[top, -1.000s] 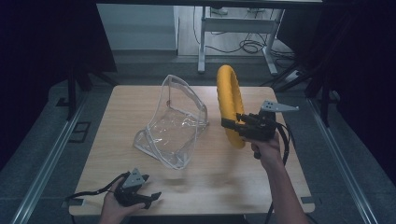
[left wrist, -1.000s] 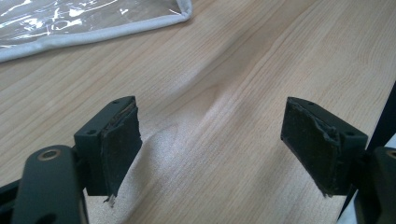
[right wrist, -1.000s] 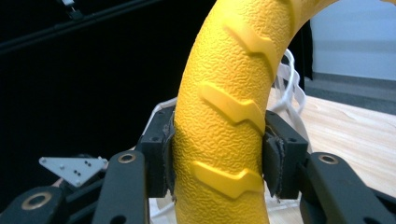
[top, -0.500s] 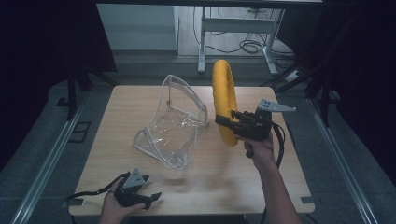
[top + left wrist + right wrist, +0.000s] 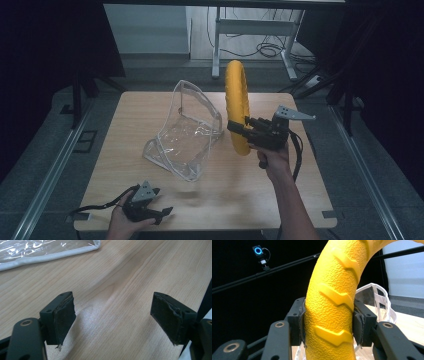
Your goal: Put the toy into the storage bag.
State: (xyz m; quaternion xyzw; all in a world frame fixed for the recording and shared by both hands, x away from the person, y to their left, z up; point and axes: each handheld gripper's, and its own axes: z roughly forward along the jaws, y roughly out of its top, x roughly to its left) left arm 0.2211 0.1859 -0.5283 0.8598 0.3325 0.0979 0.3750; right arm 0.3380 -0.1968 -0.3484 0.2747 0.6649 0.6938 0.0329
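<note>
**Yellow ring lifted beside the clear bag, ready to go in**

The right gripper (image 5: 239,131) holds the yellow ring (image 5: 237,102) upright above the table, its jaws clamped on the ring's lower arc; the right gripper view shows both pads pressed hard against the ring's ridged, pebbled skin (image 5: 331,315). The clear plastic bag (image 5: 185,131) stands just to the left of that gripper, its mouth propped open and its white-trimmed rim rising near the ring but apart from it. By my reading, the step in hand is the carry: the ring is off the wood and near the opening, not yet inside.

The left gripper (image 5: 161,214) rests low at the near edge of the table, well apart from the bag, jaws spread wide with nothing between them. In its own view a bag edge (image 5: 50,255) lies ahead of the pads (image 5: 63,317).

The next move probably calls for tipping the ring toward the bag's mouth and lowering it in. The soft film may fold or slide, so the idle left gripper could steady the rim.

The table (image 5: 125,165) is pale wood grain, bare apart from the bag. Around it the room is dark, with black framing, a grey floor, and cables (image 5: 260,49) under a desk beyond the far edge.
</note>
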